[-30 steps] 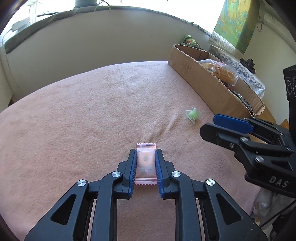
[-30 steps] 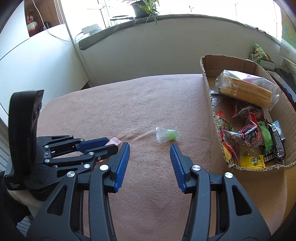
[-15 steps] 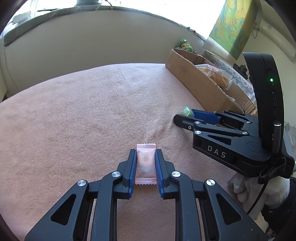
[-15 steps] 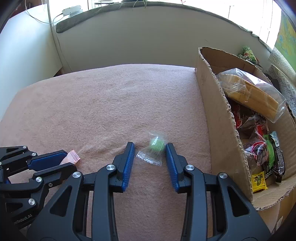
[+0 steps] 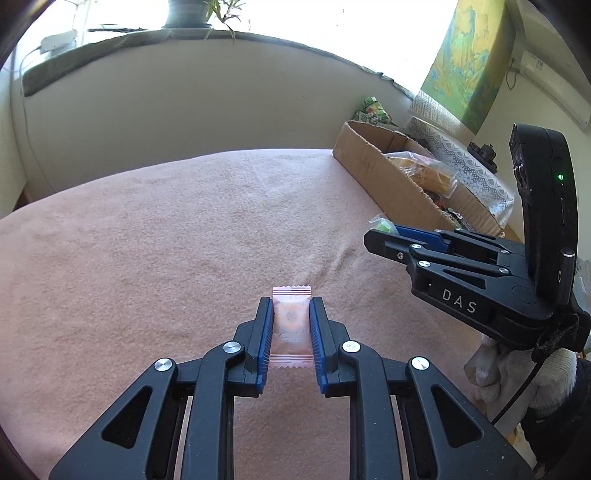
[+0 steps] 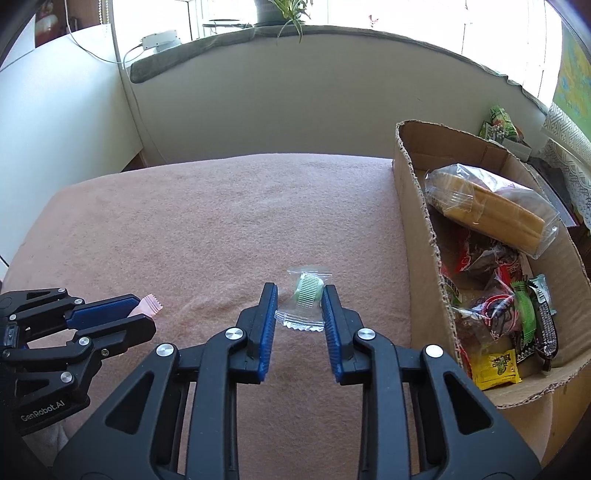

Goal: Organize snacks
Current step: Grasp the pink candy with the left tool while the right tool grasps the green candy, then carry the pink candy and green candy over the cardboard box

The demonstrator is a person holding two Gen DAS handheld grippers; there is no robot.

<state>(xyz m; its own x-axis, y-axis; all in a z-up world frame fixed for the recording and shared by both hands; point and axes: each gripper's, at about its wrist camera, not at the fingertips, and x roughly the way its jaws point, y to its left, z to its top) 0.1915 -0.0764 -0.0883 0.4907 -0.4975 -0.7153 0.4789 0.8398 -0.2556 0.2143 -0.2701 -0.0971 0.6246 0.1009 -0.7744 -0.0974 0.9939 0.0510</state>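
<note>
Green candy (image 6: pixel 309 291) near cardboard box (image 6: pixel 417 236) wall.

One pink packet (image 5: pixel 291 325) at lower centre, one green candy (image 6: pixel 307 291) mid-frame, one box (image 6: pixel 417 236) at right, one bread bag (image 6: pixel 491 210) inside it upper right, two grippers, left gripper (image 5: pixel 291 314), right gripper (image 6: pixel 300 301), one plant (image 6: pixel 286 11) at top centre

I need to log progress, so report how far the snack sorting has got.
Done: the cardboard box already holds a bagged cake and several packets. In hand: the left gripper is shut on the pink candy, and the right gripper is shut on the green candy. Left: both candies are over the pink blanket, not yet in the box.
</note>
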